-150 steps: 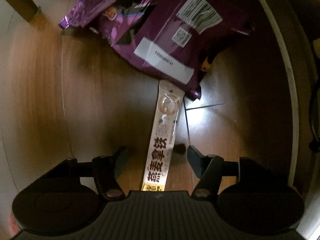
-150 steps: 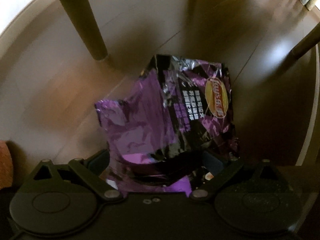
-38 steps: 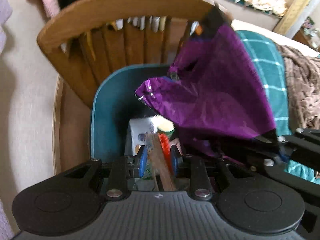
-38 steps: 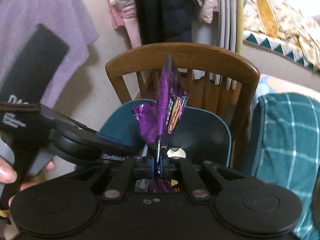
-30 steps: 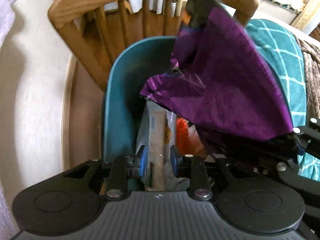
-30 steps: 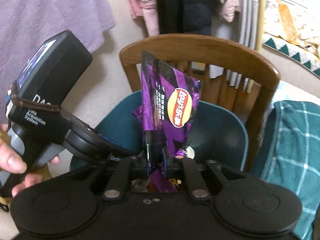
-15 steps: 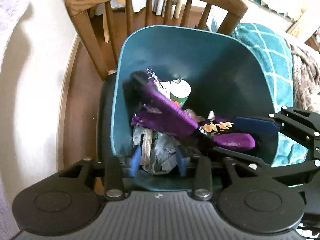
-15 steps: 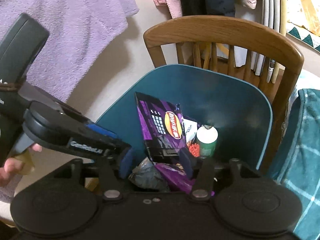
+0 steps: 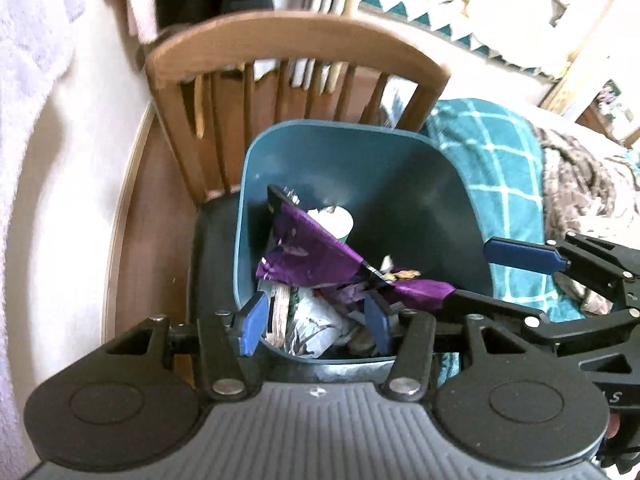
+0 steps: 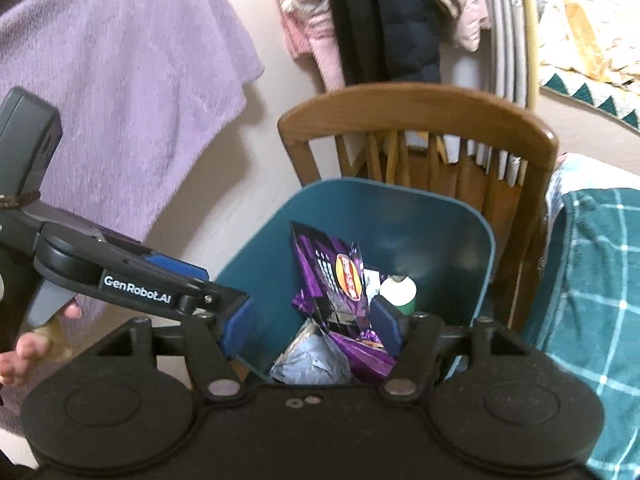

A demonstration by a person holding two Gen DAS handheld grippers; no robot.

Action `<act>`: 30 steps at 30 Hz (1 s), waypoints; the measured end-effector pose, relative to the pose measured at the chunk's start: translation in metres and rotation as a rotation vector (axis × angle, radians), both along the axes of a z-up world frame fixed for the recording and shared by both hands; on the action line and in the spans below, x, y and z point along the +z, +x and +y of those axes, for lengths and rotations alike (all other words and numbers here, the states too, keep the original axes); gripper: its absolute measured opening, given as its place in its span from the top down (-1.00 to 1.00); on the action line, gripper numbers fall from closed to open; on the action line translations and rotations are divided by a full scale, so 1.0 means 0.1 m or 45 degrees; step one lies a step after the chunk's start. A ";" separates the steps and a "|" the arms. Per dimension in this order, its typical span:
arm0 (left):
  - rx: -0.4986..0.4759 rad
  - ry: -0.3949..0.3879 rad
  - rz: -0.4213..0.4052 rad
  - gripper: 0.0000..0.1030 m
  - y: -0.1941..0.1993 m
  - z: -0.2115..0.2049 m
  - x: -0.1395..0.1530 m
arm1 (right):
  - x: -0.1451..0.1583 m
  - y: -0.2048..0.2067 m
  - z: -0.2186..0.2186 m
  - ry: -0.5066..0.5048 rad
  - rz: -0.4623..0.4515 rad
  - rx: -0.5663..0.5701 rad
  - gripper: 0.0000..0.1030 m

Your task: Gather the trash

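Both the left gripper [image 9: 314, 326] and right gripper [image 10: 310, 330] hung spread and empty above the near rim of the teal plastic bin [image 10: 452, 236], where the crumpled purple chip bag [image 10: 340, 280] apparently lay loose, slanting toward the far-left corner.

You can see one teal bin [image 9: 420, 200] and one wooden chair [image 9: 296, 52] behind it. In the bin you have one purple chip bag [image 10: 340, 276], one white cup [image 10: 398, 290] and one crumpled silver wrapper [image 10: 308, 364]. You hold two grippers, the left gripper [image 9: 316, 318] and the right gripper [image 10: 310, 326].
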State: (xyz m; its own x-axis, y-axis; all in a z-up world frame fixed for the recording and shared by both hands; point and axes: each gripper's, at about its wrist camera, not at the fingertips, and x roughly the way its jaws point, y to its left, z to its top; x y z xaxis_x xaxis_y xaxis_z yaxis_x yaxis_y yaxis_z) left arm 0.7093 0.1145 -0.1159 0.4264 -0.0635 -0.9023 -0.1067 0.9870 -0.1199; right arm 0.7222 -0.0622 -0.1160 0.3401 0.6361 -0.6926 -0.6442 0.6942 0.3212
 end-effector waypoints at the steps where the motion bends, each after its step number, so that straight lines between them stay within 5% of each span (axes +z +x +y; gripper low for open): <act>1: -0.013 0.007 -0.022 -0.02 -0.03 0.00 0.05 | 0.04 -0.03 -0.01 0.004 -0.007 -0.015 -0.28; 15: -0.188 0.039 -0.364 -0.46 -0.94 0.12 0.81 | 0.64 -0.98 0.01 0.090 -0.221 -0.258 -0.68; 23: -0.205 0.014 -0.439 -0.56 -1.37 0.23 1.01 | 0.93 -1.53 0.07 0.128 -0.345 -0.340 -0.96; 30: -0.233 -0.009 -0.495 -0.63 -1.66 0.26 1.13 | 1.05 -1.86 0.07 0.118 -0.401 -0.388 -1.00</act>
State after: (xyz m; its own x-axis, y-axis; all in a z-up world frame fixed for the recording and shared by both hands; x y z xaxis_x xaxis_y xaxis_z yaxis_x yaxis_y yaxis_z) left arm 0.5432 0.1404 -0.0028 0.7159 -0.1754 -0.6758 0.1243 0.9845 -0.1239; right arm 0.5361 -0.0550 -0.0109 0.7069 0.5285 -0.4700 -0.4911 0.8450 0.2115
